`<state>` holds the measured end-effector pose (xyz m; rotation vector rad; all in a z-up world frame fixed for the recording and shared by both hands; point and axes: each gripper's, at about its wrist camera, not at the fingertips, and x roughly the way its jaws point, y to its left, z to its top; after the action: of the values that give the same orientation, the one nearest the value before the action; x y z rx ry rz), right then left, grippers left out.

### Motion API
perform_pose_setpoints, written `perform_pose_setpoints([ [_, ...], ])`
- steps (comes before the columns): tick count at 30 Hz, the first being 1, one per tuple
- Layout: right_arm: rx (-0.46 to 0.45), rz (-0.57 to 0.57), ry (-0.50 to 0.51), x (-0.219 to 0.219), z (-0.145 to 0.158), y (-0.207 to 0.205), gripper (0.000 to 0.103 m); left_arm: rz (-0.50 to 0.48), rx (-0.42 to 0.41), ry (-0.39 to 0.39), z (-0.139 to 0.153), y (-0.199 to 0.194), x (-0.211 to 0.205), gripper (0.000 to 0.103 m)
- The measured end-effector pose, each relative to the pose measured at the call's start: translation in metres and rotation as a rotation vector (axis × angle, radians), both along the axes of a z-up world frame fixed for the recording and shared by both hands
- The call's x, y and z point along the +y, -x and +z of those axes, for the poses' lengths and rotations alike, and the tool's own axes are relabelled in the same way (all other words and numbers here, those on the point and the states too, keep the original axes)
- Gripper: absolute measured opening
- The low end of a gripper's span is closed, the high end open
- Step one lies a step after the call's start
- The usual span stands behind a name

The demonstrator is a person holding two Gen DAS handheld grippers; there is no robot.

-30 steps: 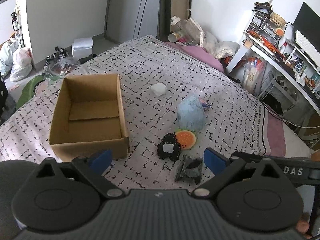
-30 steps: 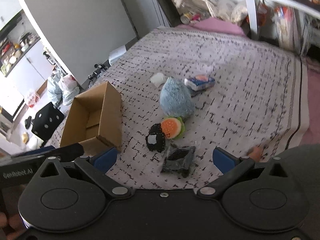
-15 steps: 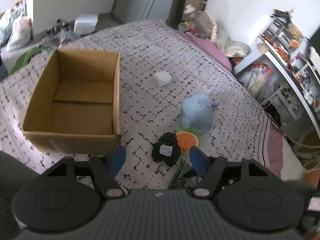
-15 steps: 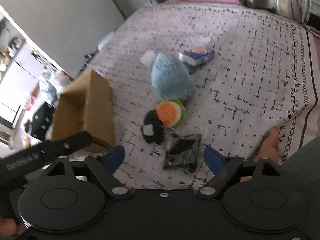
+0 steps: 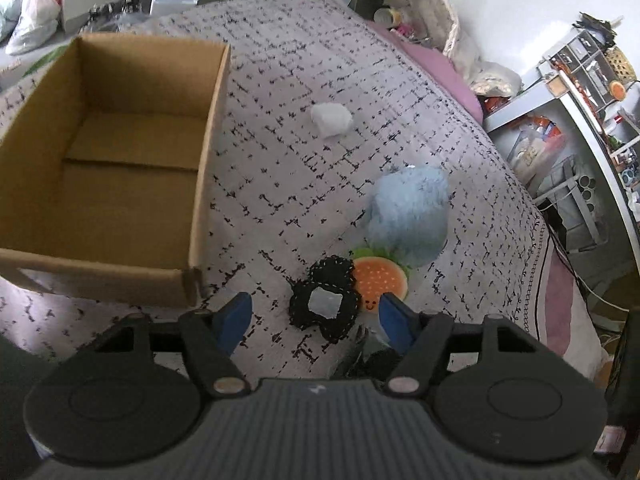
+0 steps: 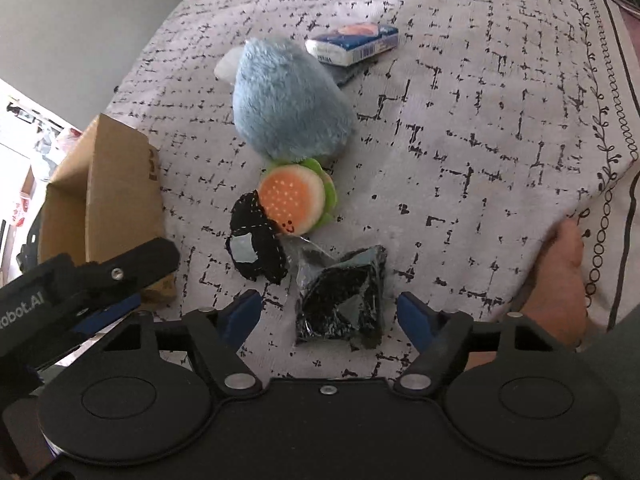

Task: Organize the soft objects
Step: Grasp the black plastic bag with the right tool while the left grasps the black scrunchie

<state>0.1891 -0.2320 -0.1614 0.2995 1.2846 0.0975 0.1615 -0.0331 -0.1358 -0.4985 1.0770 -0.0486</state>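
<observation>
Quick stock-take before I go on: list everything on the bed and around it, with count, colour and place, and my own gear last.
cardboard box: one, brown, open and empty, left side of bed
white wad: one, white, mid bed beyond the toys
blue plush: one, light blue, centre of bed
tissue pack: one, white and blue, behind the plush
burger toy: one, orange with green rim, against the plush's near side
black pouch: one, black with pale patch, touching the burger toy
wrapped black item: one, clear wrap, nearest
bedspread: one, pale with black marks
shelves: white, cluttered, right of bed
left hand-held gripper: open, over the pouch
right hand-held gripper: open, jaws just been closing, around the wrapped item without touching
</observation>
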Motion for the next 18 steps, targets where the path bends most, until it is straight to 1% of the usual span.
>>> perform_pose_setpoints([
  [6,0.044,-0.057,0.014,0.0,-0.014,-0.009,0.074,-0.045,0.034,0.015,-0.019,-0.016,-0.007,0.069],
  [9,0.082,-0.094,0.009,0.0,-0.024,-0.014,0.074,-0.048,0.056,0.02,-0.03,-0.023,-0.009,0.069],
  [11,0.088,-0.117,0.026,0.001,-0.029,-0.017,0.074,-0.048,0.065,0.019,-0.036,-0.025,-0.009,0.069],
  [14,0.1,-0.127,0.008,0.001,-0.035,-0.019,0.065,-0.043,0.081,0.024,-0.043,-0.028,-0.01,0.069],
  [15,0.106,-0.139,0.012,0.001,-0.036,-0.021,0.058,-0.042,0.084,0.028,-0.045,-0.029,-0.01,0.069],
  [16,0.111,-0.159,0.021,-0.001,-0.038,-0.022,0.048,-0.043,0.086,0.03,-0.046,-0.028,-0.011,0.069],
  [18,0.102,-0.208,0.014,-0.007,-0.039,-0.021,0.044,-0.042,0.091,0.029,-0.048,-0.029,-0.013,0.069],
])
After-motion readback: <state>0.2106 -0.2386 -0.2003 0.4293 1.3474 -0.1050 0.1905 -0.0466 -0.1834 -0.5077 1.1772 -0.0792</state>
